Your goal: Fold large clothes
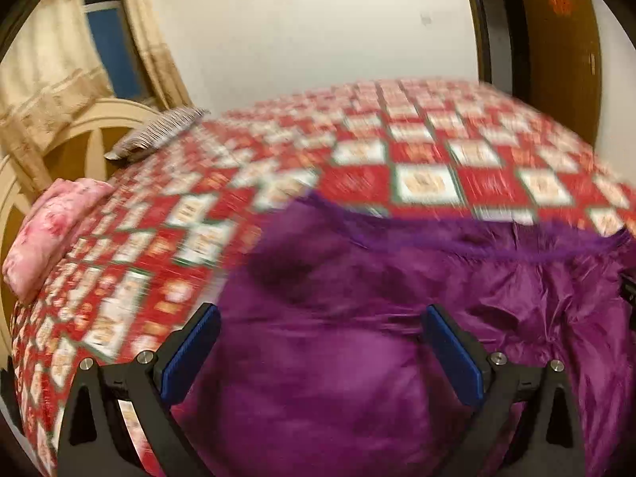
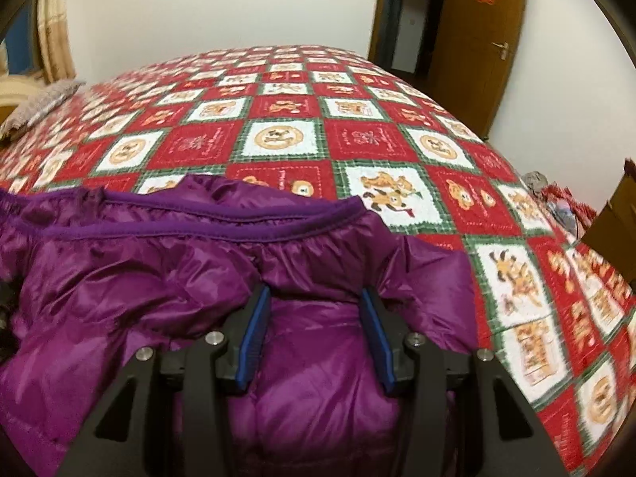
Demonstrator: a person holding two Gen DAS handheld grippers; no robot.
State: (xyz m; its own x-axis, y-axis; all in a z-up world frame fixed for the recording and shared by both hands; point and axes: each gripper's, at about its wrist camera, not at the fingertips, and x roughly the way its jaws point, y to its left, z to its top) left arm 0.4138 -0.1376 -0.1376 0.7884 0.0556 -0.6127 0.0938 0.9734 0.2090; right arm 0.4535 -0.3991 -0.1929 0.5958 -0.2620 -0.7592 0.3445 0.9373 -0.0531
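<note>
A puffy purple down jacket (image 2: 167, 278) lies on the near side of the bed, its elastic hem (image 2: 222, 234) toward the far side. My right gripper (image 2: 315, 291) holds a thick bulge of the jacket, which fills the whole gap between its blue pads (image 2: 252, 334); its jaws stand half wide. In the blurred left wrist view the same jacket (image 1: 397, 278) spreads below my left gripper (image 1: 321, 310). That gripper hovers over it with its blue pads (image 1: 190, 349) wide apart and touching nothing.
The bed wears a red, white and green checked quilt (image 2: 357, 139). A pink pillow (image 1: 51, 230) and a striped pillow (image 1: 155, 131) lie by the headboard (image 1: 79, 135) at the left. A brown door (image 2: 477, 39) stands open beyond the bed. Clutter (image 2: 564, 202) sits off its right edge.
</note>
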